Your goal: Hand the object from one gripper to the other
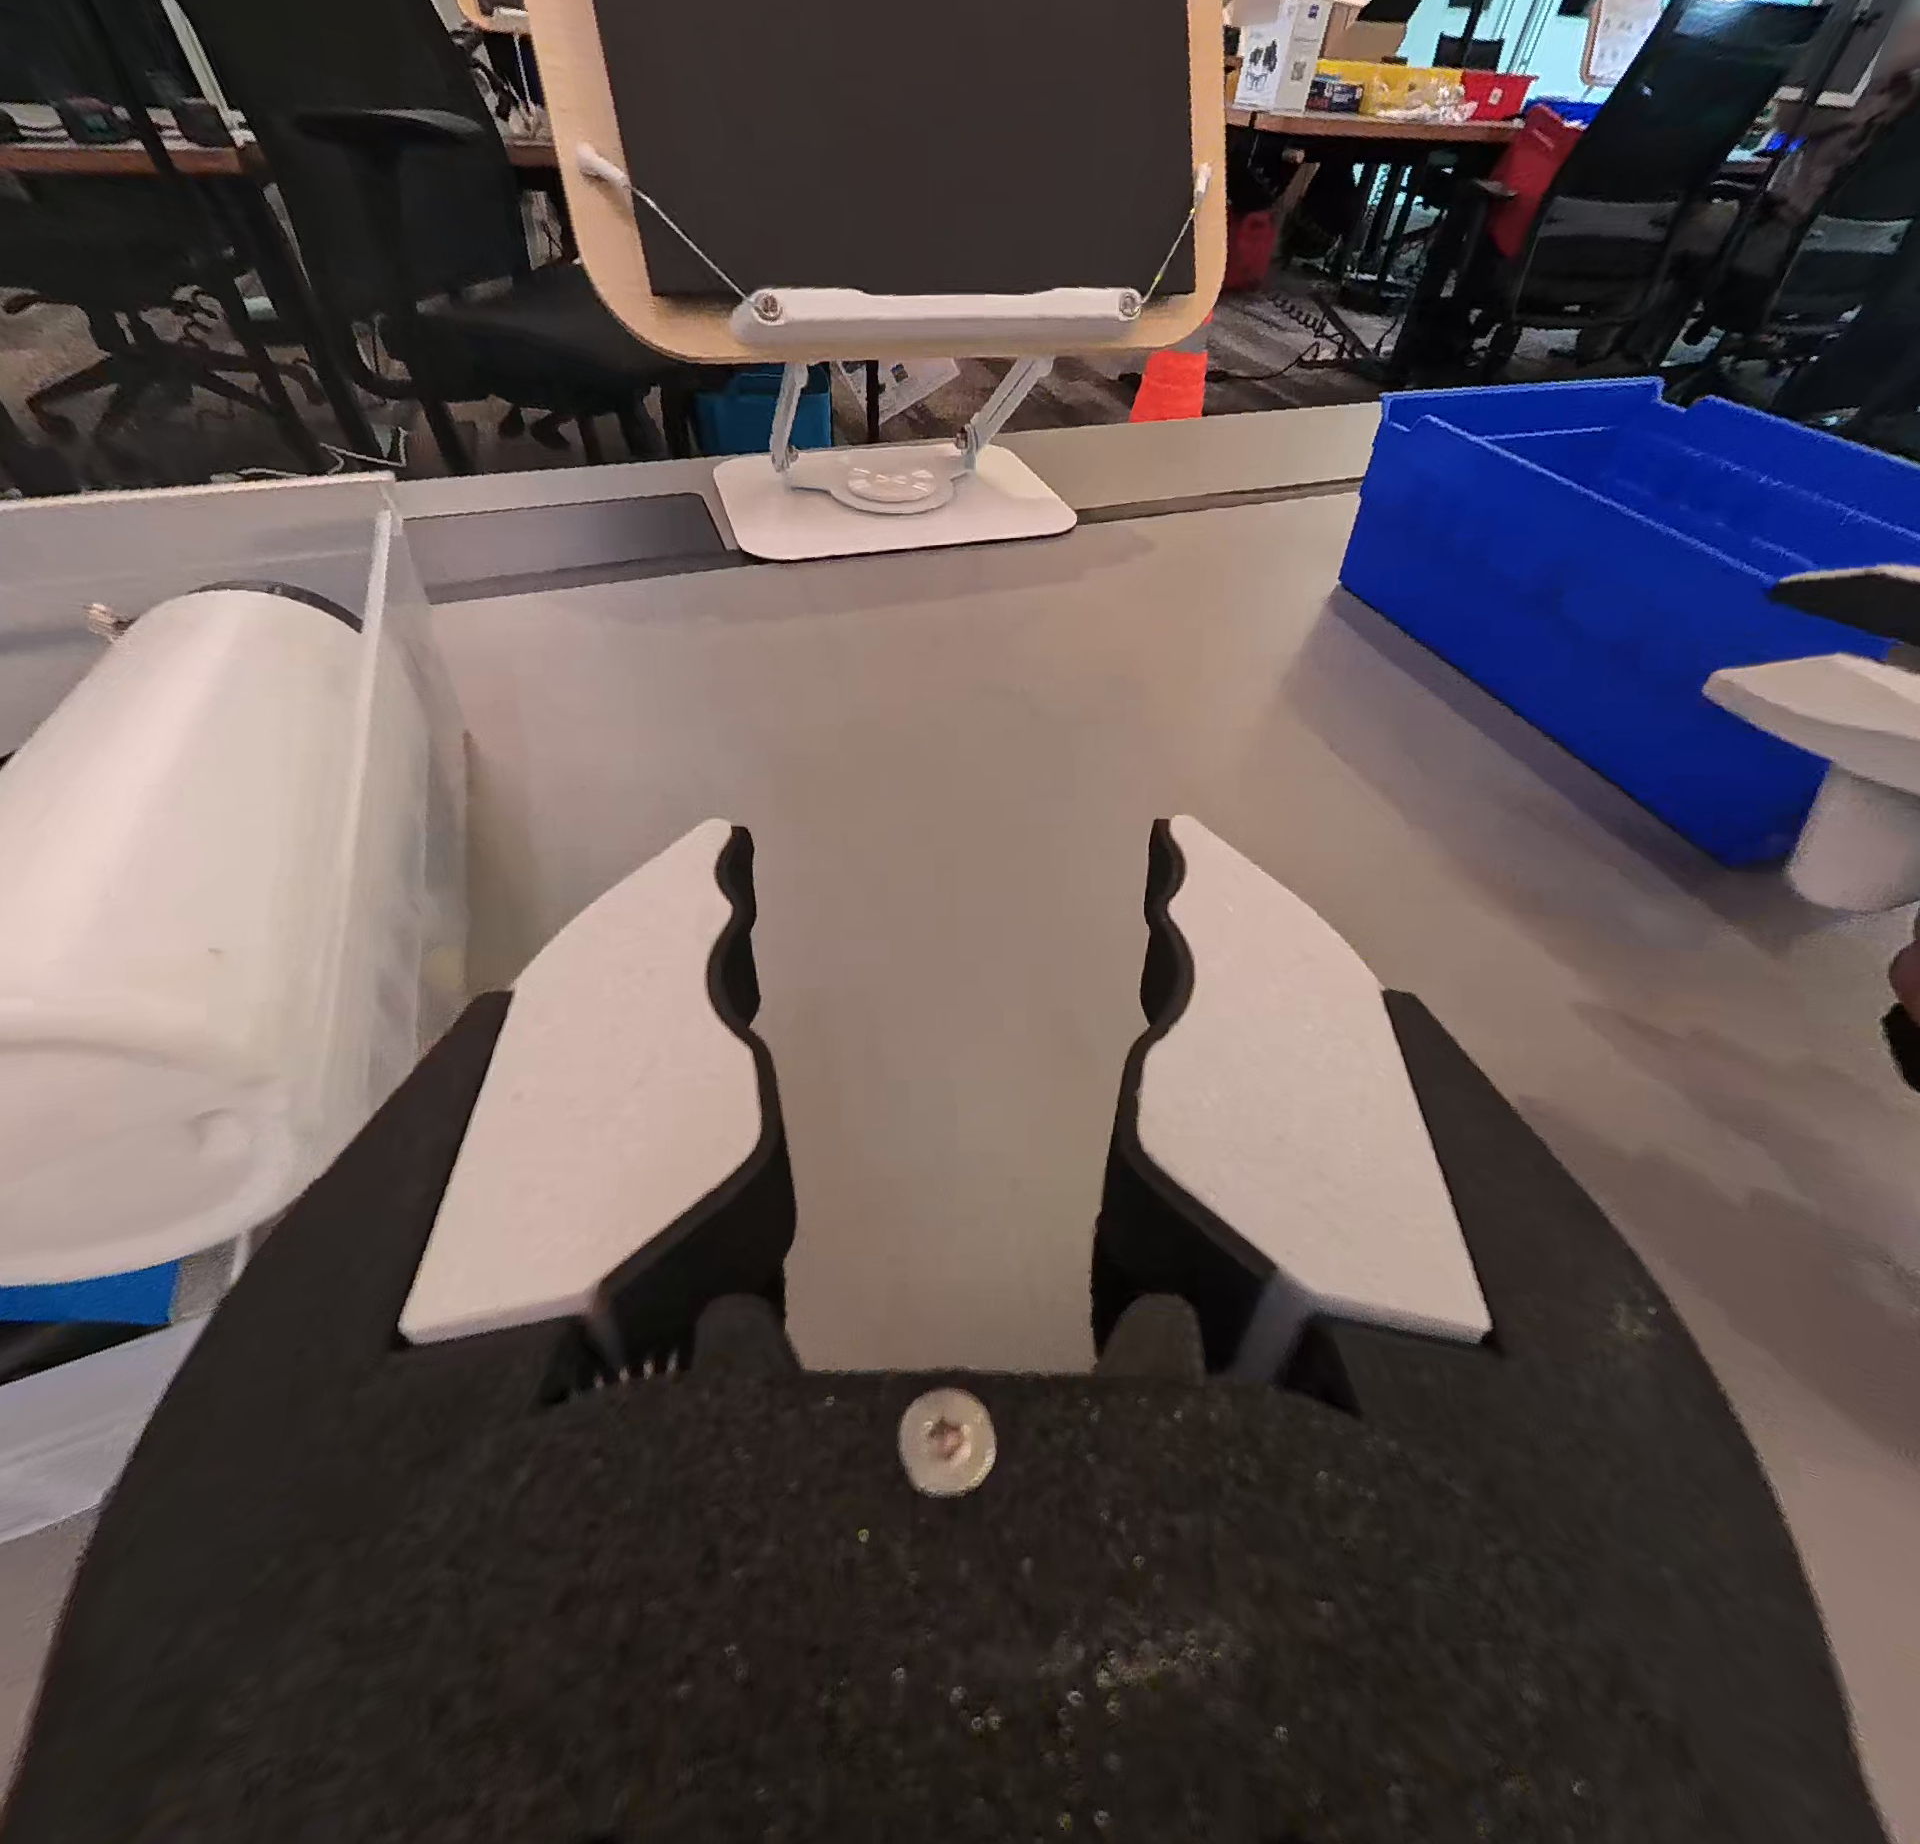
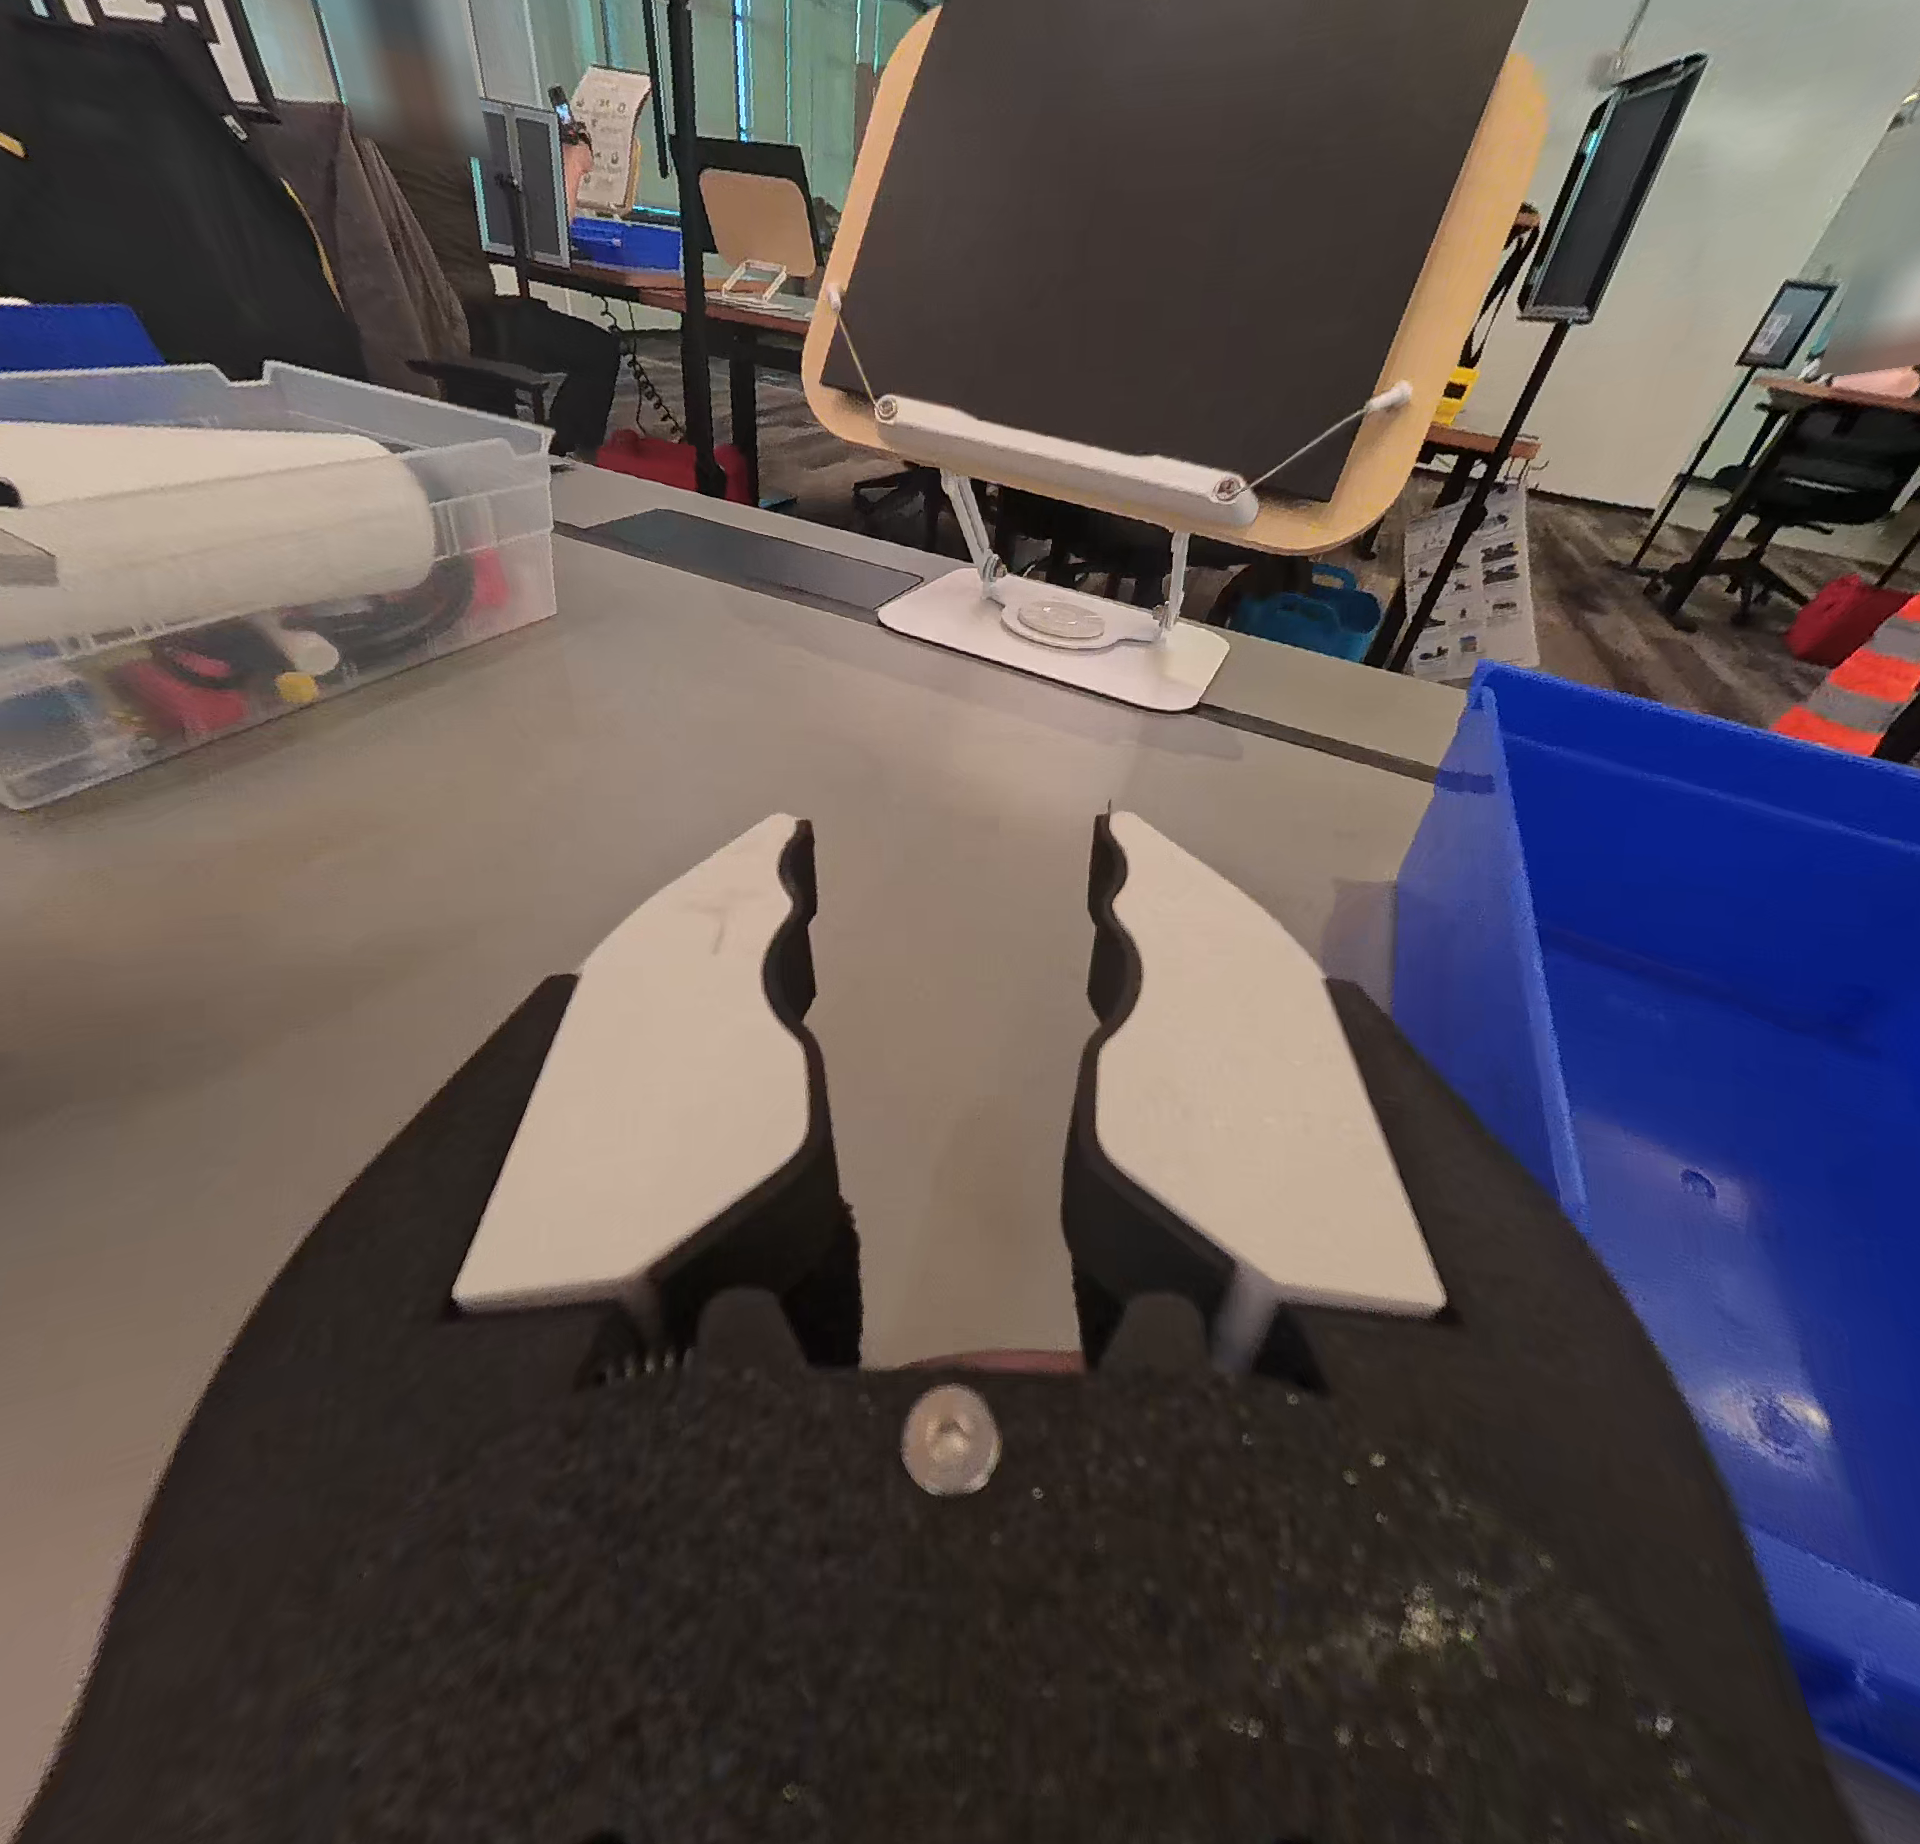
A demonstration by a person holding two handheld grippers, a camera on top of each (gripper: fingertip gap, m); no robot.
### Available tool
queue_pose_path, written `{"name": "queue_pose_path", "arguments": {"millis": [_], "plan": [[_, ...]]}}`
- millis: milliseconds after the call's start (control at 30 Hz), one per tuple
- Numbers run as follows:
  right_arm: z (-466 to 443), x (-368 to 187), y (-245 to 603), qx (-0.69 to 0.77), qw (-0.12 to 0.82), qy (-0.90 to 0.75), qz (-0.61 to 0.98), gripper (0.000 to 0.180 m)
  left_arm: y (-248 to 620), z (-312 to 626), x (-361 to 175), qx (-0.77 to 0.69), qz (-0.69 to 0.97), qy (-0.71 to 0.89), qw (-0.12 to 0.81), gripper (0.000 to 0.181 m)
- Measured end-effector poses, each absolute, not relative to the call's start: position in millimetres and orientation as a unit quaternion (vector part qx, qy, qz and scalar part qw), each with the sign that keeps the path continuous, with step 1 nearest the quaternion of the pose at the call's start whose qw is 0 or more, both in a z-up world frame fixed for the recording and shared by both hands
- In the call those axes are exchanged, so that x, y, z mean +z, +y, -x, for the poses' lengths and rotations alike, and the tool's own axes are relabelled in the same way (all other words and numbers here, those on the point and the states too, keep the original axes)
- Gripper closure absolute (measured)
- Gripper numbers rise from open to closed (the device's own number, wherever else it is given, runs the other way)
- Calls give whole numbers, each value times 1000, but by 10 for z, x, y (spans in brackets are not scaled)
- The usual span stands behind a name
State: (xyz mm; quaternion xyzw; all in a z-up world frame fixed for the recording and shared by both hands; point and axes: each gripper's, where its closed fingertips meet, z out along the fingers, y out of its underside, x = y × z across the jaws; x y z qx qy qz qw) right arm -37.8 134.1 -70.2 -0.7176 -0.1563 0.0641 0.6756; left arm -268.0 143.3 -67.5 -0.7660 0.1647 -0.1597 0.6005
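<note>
My left gripper (image 1: 951, 838) is open and empty, with its white fingers (image 1: 623, 1067) spread over the grey table (image 1: 935, 703). My right gripper (image 2: 951, 828) is also open and empty, low over the same table, right beside a blue bin (image 2: 1714, 1067). The right gripper also shows at the far right edge of the left wrist view (image 1: 1839, 651), in front of the blue bin (image 1: 1558, 589). A white cylinder-shaped object (image 1: 156, 911) lies in a clear plastic bin (image 2: 312, 631) at the left. Neither gripper holds anything.
A dark panel on a wooden-edged stand (image 1: 894, 132) with a white base stands at the table's far edge; it also shows in the right wrist view (image 2: 1174, 236). The clear bin holds several small coloured items. Chairs and desks stand beyond the table.
</note>
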Motion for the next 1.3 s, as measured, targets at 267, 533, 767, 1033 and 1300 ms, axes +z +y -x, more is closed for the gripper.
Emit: {"name": "queue_pose_path", "arguments": {"millis": [267,533,767,1033,1300], "plan": [[467,-721,1417,95,671,-160,718,131,1229,2624,-796,-203,797,189,536,114],[681,-735,1516,98,665,-213,709,132,1512,3384,-340,-155,881,177,410,102],[757,-728,1547,127,652,-226,713,133,2497,4185,-597,-107,963,88,233,102],[725,-749,1552,140,646,-219,718,133,2946,4143,-1018,-184,977,14,110,104],[686,-830,1547,152,636,-213,725,134,2977,4119,-1358,-205,977,22,49,98]]}}
